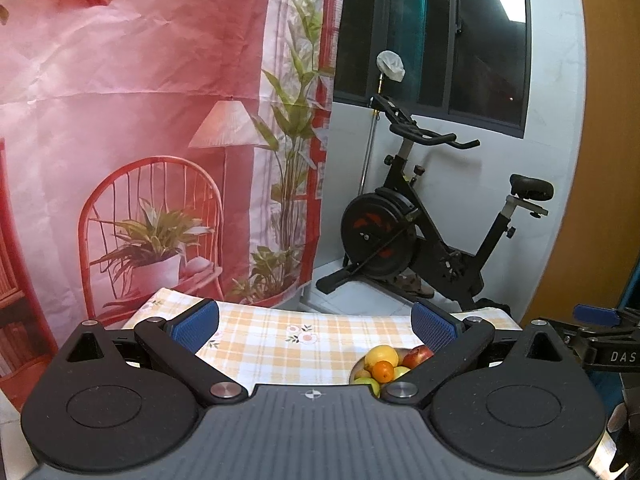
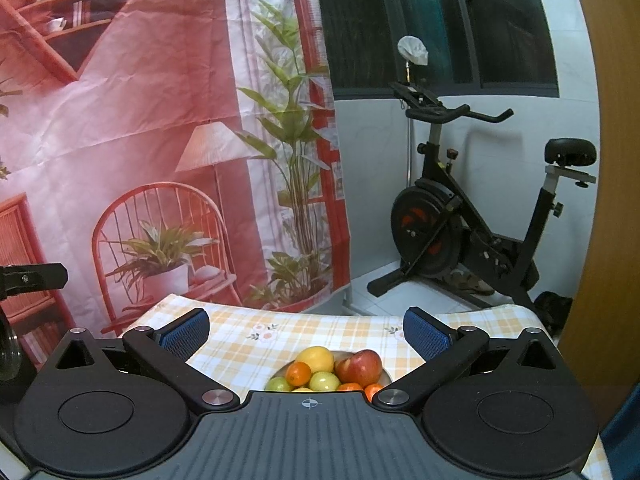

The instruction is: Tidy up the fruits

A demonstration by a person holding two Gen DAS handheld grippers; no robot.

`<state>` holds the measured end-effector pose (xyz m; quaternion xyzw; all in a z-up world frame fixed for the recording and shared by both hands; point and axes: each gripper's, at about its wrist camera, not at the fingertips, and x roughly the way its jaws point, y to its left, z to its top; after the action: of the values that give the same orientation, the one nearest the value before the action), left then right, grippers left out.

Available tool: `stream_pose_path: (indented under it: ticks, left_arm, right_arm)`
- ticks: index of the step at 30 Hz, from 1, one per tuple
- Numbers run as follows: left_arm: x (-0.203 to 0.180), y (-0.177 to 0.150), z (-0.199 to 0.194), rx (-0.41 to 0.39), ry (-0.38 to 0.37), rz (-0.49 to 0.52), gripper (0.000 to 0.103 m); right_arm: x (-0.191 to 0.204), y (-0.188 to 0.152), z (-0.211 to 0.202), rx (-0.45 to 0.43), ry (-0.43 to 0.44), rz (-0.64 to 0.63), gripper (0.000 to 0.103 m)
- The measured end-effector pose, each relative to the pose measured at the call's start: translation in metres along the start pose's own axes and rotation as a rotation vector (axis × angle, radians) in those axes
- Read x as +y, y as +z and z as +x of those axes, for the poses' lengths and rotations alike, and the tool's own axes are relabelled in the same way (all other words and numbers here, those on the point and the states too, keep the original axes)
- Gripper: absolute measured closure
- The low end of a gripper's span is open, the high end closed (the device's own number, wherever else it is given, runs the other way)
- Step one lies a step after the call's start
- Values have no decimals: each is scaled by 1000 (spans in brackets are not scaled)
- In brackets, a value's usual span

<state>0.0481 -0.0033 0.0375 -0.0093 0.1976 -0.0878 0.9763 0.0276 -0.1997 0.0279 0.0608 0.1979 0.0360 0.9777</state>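
Note:
A bowl (image 2: 386, 376) piled with fruit sits on the checked tablecloth (image 2: 280, 336): a lemon (image 2: 316, 359), a red apple (image 2: 360, 367), an orange (image 2: 298, 373), green fruits (image 2: 324, 381) and more oranges. My right gripper (image 2: 306, 330) hangs open just above and behind the bowl, holding nothing. In the left wrist view the same bowl (image 1: 356, 370) lies low on the right with a lemon (image 1: 383, 355), an orange (image 1: 383, 371) and a red apple (image 1: 418, 356). My left gripper (image 1: 316, 326) is open and empty, to the left of the bowl.
Beyond the table's far edge stands an exercise bike (image 1: 432, 224) on white tiles. A pink printed backdrop (image 1: 140, 140) hangs behind the table at left. An orange wall (image 2: 616, 200) lies to the right. The other gripper (image 1: 600, 332) shows at the right edge.

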Motion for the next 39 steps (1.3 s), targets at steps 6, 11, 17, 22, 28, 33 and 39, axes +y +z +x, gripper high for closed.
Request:
stream_pose_path:
  ticks: [6,11,17,22,28,33,39]
  left_arm:
    - [-2,-2,-4,5,10,8,0]
    - [-4,-4,-7,10,21,21,0]
    - [-4,-3,-6,19,22,37,0]
    - [-4,-2,-5,22,19,41,0]
    - [-3,-2,-4,24,17,32,0]
    - [-3,-2,-5,22,20,33,0]
    - [-3,-1,-6,20,21,32,0]
  right_arm:
    - [0,0,0,0,0,1,0]
    - [1,-2,-1,0,-4,2,0]
    - [0,-3,-4,-2,-7,3,0]
    - [-6,-8,-10,-5,-12,10,0]
    - [-8,-2,-8,-3,-21,11,0]
    - [-9,-1,-8,-3,-22,10,0]
    - [-9,0,-8,-3,-22,10,0]
